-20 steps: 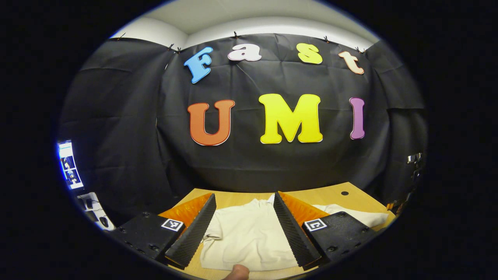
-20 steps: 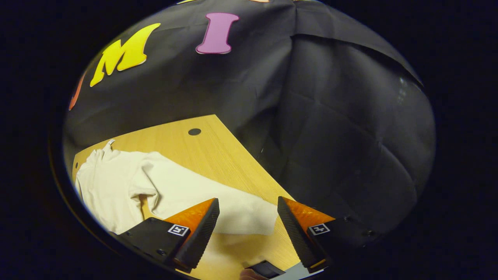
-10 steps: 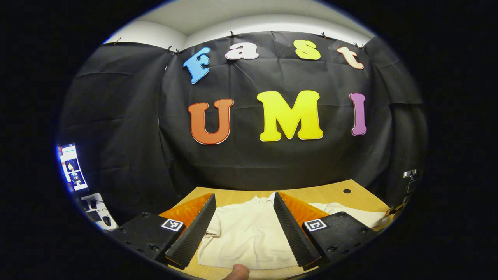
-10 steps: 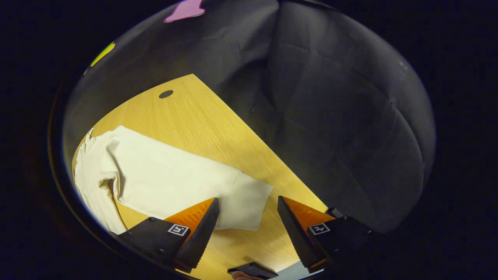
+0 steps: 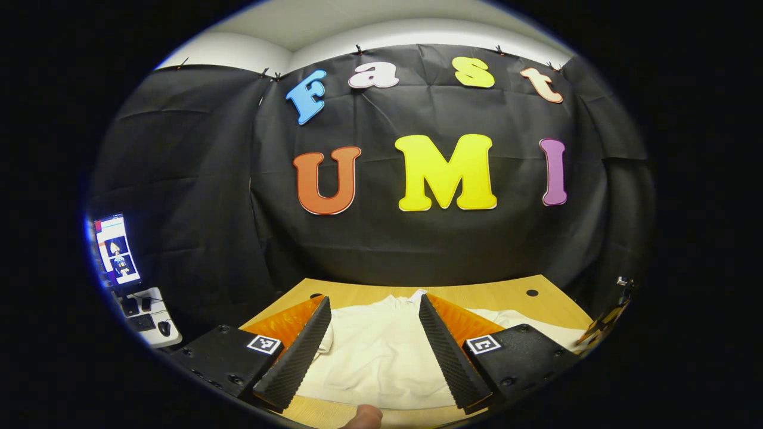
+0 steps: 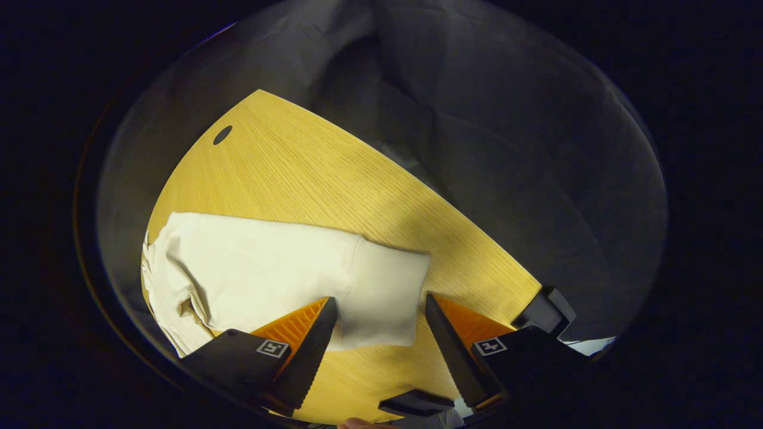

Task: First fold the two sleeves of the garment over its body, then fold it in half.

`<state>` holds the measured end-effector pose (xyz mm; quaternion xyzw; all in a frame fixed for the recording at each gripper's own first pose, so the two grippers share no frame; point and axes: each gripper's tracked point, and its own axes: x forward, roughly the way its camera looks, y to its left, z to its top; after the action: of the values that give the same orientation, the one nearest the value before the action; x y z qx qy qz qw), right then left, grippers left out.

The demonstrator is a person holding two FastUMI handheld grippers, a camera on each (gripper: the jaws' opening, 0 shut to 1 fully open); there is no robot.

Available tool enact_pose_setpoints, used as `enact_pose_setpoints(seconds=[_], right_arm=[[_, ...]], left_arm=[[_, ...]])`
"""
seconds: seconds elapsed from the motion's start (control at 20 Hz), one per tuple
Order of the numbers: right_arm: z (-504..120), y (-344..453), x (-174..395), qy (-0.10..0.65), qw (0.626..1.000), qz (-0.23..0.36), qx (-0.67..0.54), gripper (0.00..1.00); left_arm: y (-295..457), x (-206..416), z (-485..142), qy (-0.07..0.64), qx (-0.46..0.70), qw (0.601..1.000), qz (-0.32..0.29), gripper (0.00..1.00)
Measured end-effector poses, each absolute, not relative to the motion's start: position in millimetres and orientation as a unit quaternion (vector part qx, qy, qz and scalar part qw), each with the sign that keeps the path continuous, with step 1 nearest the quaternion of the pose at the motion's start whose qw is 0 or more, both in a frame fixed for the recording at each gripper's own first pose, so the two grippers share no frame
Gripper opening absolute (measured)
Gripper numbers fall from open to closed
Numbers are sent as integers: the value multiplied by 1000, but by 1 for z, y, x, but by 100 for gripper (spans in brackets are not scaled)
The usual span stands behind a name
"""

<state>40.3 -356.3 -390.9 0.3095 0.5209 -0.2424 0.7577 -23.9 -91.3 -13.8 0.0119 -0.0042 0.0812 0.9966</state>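
Right gripper (image 6: 378, 319) jaws wide, nearer the cream sleeve's cuff (image 6: 384, 295) at 12 o'clock; sleeve's long axis runs toward 9 o'clock.

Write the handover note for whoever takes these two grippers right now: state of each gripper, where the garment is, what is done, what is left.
Left gripper: open, above the garment's body, holding nothing.
Right gripper: open, fingers either side of the sleeve's cuff, not gripping.
Garment: cream, spread on the wooden table; that sleeve lies stretched out flat, unfolded.
Done: nothing I can confirm from here.
Left: probably grip the cuff, fold this sleeve over the body, then the other sleeve, then fold in half.
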Motion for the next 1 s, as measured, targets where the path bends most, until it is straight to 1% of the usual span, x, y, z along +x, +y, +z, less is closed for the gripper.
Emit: enact_pose_setpoints(seconds=[0.1,0.2,0.25,0.3,0.35,0.4,0.45,0.5,0.55,0.6,0.65,0.7,0.75,0.85,0.95,1.0], right_arm=[[-392,-356,43,530,750,-240,313,94],[-390,-357,47,537,740,-241,325,86],[-390,-357,47,538,739,-236,329,84],[-392,-359,48,540,736,-233,335,86],[-392,-361,50,540,732,-232,343,84],[-390,-362,51,539,726,-234,357,84],[-389,-361,51,537,720,-235,371,77],[-391,-362,50,535,718,-236,379,78],[-393,-365,46,538,709,-243,385,72],[-392,-364,47,530,705,-248,401,58],[-393,-362,45,530,702,-247,407,45],[-392,-360,42,531,702,-244,407,43],[-392,-358,41,531,703,-240,407,46],[-392,-357,40,533,706,-239,400,43],[-394,-356,38,534,703,-250,398,45],[-392,-358,42,533,699,-257,403,28]], left_arm=[[-87,-25,-15,-5,15,996,84,96],[-79,-26,-16,-4,10,996,85,97],[-76,-25,-19,-2,11,996,85,97],[-71,-25,-21,3,14,996,88,100],[-65,-26,-22,6,17,996,89,97],[-61,-27,-23,7,17,996,86,97],[-59,-27,-24,8,17,996,82,97],[-55,-27,-25,10,18,997,80,97],[-52,-28,-27,13,22,997,78,100],[-47,-28,-26,14,26,997,78,97],[-45,-28,-27,14,28,997,75,97],[-44,-28,-28,14,28,997,72,97],[-42,-28,-29,16,27,997,70,97],[-40,-26,-34,24,28,997,67,97],[-36,-26,-36,27,32,997,65,98],[-36,-26,-35,26,31,997,63,97]])
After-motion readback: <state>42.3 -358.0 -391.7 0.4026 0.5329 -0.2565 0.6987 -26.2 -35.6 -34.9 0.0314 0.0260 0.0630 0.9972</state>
